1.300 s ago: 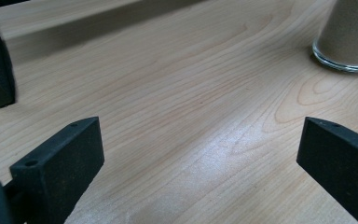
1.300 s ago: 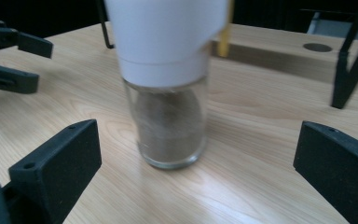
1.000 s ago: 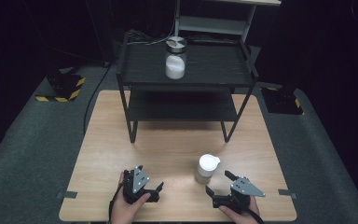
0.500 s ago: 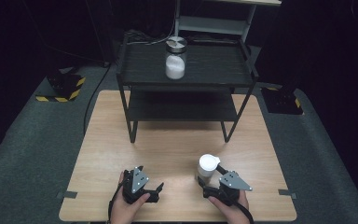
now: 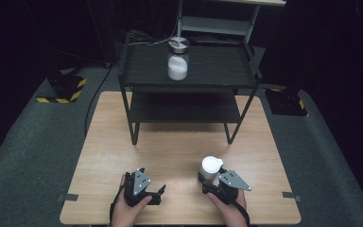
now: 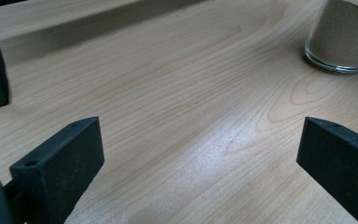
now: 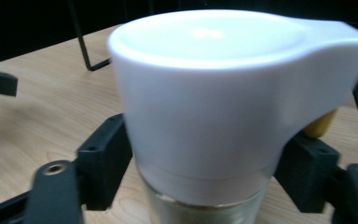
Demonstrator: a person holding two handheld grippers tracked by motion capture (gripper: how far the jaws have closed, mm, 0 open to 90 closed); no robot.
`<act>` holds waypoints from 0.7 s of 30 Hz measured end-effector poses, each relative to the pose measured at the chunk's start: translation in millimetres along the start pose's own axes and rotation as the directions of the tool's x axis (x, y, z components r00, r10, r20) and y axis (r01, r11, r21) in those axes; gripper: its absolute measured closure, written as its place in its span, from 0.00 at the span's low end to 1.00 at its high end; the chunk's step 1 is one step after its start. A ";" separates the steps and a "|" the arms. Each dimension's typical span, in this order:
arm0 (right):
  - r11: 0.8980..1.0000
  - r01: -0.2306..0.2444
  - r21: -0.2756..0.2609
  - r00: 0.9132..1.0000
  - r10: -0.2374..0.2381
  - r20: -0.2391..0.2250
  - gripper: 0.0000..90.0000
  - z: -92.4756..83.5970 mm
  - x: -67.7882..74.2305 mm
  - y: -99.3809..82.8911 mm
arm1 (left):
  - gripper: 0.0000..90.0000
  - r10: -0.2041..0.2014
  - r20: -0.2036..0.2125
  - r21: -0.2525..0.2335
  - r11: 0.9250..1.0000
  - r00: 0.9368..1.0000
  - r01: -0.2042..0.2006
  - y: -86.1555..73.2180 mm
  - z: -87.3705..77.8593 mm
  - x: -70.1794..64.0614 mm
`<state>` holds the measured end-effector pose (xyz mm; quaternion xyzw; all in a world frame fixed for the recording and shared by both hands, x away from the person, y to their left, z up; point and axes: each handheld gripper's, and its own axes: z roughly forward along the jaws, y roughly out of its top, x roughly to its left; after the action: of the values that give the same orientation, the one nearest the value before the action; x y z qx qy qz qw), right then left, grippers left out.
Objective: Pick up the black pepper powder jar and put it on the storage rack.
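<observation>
Near the tabletop's (image 5: 123, 142) front edge, right of centre, the white-lidded glass shaker (image 5: 211, 169) stands pinched by the right gripper (image 5: 209, 181), whose jaws have just been closing. The left gripper (image 5: 158, 194) rests spread.

This looks like a lab or recording studio set up for test work: a plain wooden table (image 5: 179, 151) stands on grey carpet (image 5: 38, 156) against black, curtained surroundings, with yellow-and-black hazard-striped stand feet (image 5: 64, 90) on the floor and a bare black metal rack (image 5: 189, 80) on the table.
</observation>
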<state>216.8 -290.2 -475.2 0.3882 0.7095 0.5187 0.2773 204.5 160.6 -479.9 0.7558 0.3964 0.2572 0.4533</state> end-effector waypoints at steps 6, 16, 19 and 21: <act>1.000 -0.022 -0.005 1.000 0.022 0.006 0.34 1.8 -0.4 -0.5 | 0.01 0.000 -0.001 0.002 1.000 1.000 0.000 0.4 0.1 0.1; 1.000 0.012 -0.009 1.000 -0.012 0.003 0.34 1.3 -1.5 10.2 | 0.01 -0.003 0.004 0.005 1.000 1.000 0.003 0.8 0.2 1.3; 0.999 0.027 -0.024 1.000 -0.027 0.003 0.34 -1.7 -1.2 16.4 | 0.01 -0.008 0.005 0.002 1.000 1.000 0.008 0.3 0.2 1.3; 0.999 0.033 -0.035 0.999 -0.033 0.001 0.34 -4.1 -1.4 21.3 | 0.01 -0.002 0.005 0.003 1.000 1.000 0.002 0.5 0.0 1.4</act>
<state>220.0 -290.1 -453.7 0.3715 0.7065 0.5265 0.2928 205.4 161.6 -479.5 0.7568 0.3962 0.2542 0.4536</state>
